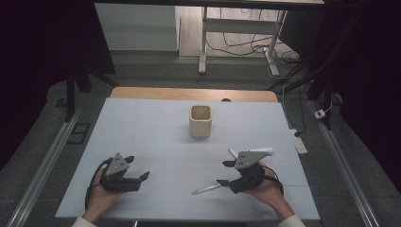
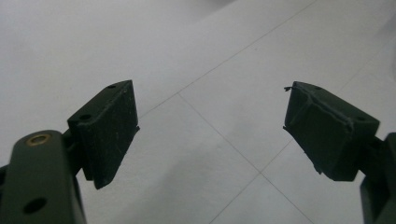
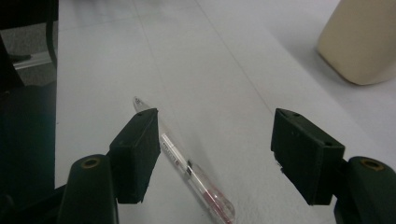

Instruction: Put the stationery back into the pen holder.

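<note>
pen point(image 3: 187, 165) lies on the desk point(image 1: 151, 127) between the spread jaws of the right gripper point(image 3: 215, 154), close by one jaw; left gripper point(image 2: 210, 135) jaws gape, empty; cup point(image 1: 200, 121) well beyond.

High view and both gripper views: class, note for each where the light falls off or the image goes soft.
High view: dark, vignetted corners, the white table sheet evenly lit. Left gripper view: the open left claw is underexposed against bright, soft-focus sheet. Right gripper view: the clear plastic pen catches faint glare; the cream rounded-square cup is blurred.
</note>
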Available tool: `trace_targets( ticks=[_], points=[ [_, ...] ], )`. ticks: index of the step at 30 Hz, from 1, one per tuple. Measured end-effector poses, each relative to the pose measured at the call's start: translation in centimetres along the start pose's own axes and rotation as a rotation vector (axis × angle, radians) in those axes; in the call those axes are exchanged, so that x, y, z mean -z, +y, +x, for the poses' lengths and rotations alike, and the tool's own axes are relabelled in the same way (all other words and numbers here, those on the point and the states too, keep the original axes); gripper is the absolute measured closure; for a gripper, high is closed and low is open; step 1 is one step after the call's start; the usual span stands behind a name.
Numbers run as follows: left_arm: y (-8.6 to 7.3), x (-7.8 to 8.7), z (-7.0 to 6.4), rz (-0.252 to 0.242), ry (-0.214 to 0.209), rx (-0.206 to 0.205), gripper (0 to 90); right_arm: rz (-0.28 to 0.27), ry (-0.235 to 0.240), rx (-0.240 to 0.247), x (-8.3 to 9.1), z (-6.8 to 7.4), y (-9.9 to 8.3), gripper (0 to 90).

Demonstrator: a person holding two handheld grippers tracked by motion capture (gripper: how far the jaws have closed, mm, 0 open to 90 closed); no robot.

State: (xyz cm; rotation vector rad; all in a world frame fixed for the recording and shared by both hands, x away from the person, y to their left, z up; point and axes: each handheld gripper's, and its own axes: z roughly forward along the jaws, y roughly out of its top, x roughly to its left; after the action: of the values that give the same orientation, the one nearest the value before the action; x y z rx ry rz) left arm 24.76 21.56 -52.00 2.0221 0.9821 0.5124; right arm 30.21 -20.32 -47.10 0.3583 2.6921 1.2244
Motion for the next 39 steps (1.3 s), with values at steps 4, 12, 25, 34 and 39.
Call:
trace_targets(
  ticks=[4, 12, 25, 34, 39],
  points=[
    [0.0, -0.1, -0.1, 0.001, -0.005, -0.005, 17.6, 0.014, 0.02, 0.008, -0.5, 0.2, 0.4, 32.4],
    [0.0, -0.1, -0.2, 0.002, -0.007, -0.009, 17.2, 0.05, 0.051, 0.042, -1.7, 0.4, 1.5, 30.8],
    [0.0, -0.2, -0.2, 0.001, -0.015, -0.013, 17.3, 0.115, 0.111, 0.073, -3.6, 0.7, 2.4, 30.9],
    [0.0, -0.3, -0.2, 0.001, -0.015, -0.012, 17.0, 0.196, 0.162, 0.124, -5.1, 0.9, 3.7, 32.1],
    [-0.1, -0.3, -0.2, 0.0, -0.013, -0.012, 16.6, 0.235, 0.183, 0.146, -6.1, 0.9, 4.2, 32.8]
  ],
)
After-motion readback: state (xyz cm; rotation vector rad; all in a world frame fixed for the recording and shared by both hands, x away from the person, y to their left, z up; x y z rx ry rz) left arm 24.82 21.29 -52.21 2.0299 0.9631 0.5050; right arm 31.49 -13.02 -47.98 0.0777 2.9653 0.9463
